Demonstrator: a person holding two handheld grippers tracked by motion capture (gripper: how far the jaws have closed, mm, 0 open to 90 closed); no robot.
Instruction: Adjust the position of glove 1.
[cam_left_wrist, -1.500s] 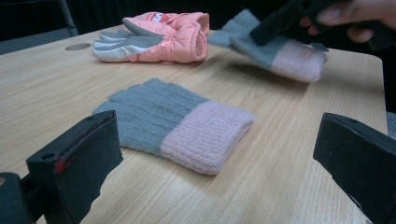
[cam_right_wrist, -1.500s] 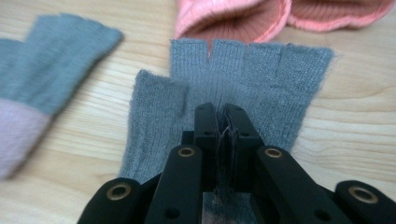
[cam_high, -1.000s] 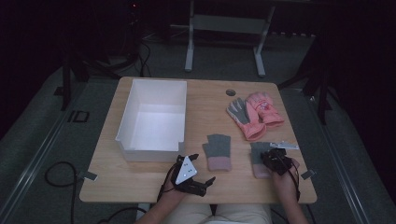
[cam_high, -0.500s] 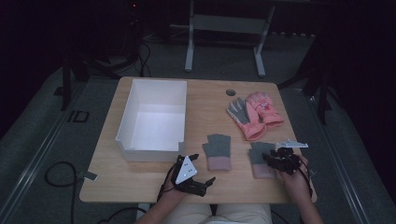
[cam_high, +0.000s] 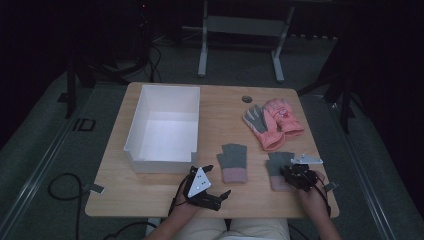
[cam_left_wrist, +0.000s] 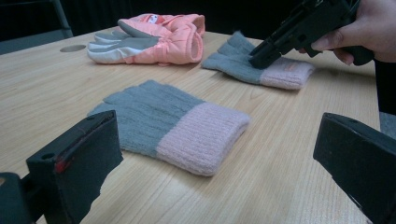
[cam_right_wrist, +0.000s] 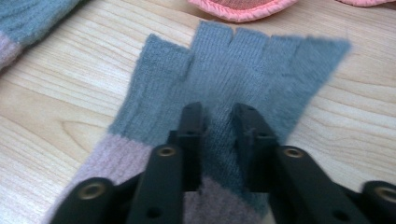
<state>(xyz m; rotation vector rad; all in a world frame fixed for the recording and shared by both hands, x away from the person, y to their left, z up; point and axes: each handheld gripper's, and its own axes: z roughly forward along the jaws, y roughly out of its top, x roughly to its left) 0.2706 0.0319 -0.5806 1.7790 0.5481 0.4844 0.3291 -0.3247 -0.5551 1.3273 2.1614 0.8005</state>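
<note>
The right gripper (cam_high: 289, 171) is set down on the right glove (cam_high: 275, 167), a grey knit glove with a pink cuff lying near the front right corner of the worktop (cam_high: 150, 192). In the right gripper view its fingers (cam_right_wrist: 190, 122) stand narrow, a ridge of grey knit bunched between them (cam_right_wrist: 215, 122); the jaws have just been closing, and the pads appear pressed on that fold. The matching left glove (cam_high: 233, 163) lies flat near the front edge, just left of the right one and apart from it. The left gripper (cam_high: 220, 196) rests at the front edge with fingers wide and nothing between them. A pink pair (cam_high: 274, 120) lies towards the back right, and a white bin (cam_high: 165, 129) stands at the left.

Only a thin pinch of the top layer seems caught. If lifted on so little cloth, the knit could slip out and the glove drop back, or the glove could hang unevenly and drag across the worktop. A pinch so near the cuff may also leave the finger end trailing.

The cuff end of the right glove is covered by the gripper and hand in the high view. Whether both layers are pinched cannot be told. The bin's inside near wall is hidden.
</note>
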